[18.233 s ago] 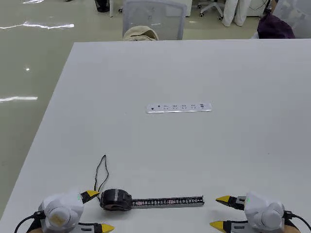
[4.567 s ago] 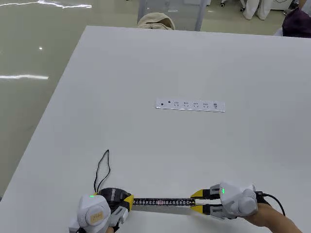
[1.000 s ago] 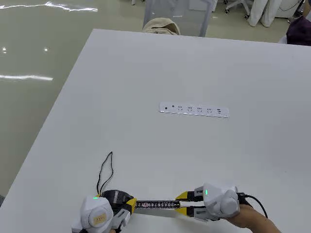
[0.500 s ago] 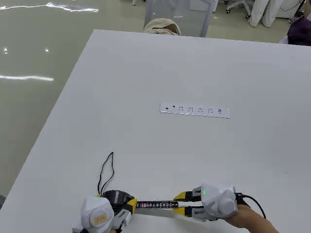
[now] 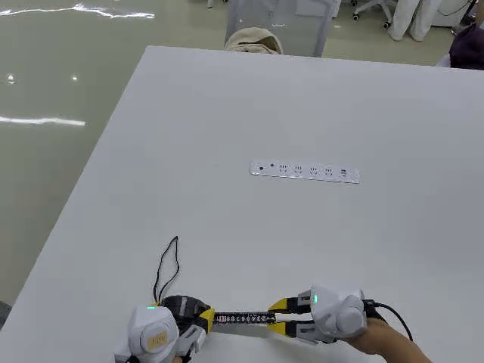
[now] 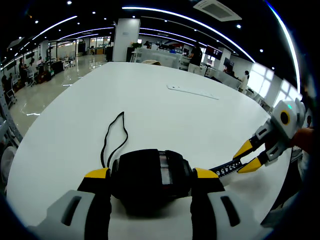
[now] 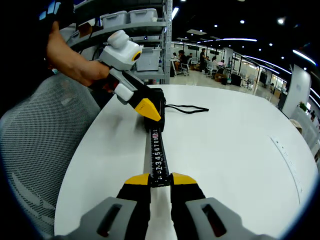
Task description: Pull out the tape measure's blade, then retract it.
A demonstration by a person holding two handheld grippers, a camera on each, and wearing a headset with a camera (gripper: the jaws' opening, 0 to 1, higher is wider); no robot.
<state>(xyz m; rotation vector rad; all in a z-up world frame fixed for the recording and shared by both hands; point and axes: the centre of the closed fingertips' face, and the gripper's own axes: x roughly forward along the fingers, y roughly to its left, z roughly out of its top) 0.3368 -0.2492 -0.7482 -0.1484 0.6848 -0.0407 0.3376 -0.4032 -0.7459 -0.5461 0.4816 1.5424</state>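
Observation:
The black tape measure lies near the table's front edge, and my left gripper is shut on its case. A short length of its blade runs right to my right gripper, which is shut on the blade's end. In the right gripper view the blade leads straight from my right gripper to the case, where the left gripper holds it. The right gripper comes into the left gripper view from the right. A black wrist strap loops away from the case.
A white power strip lies mid-table. The white table stretches far ahead, with its left edge above a shiny floor. A chair stands at the far end. A mesh chair back is close behind the front edge.
The right gripper has crept left toward the case with the blade's end in it, so less blade shows. The left gripper and the case have stayed put.

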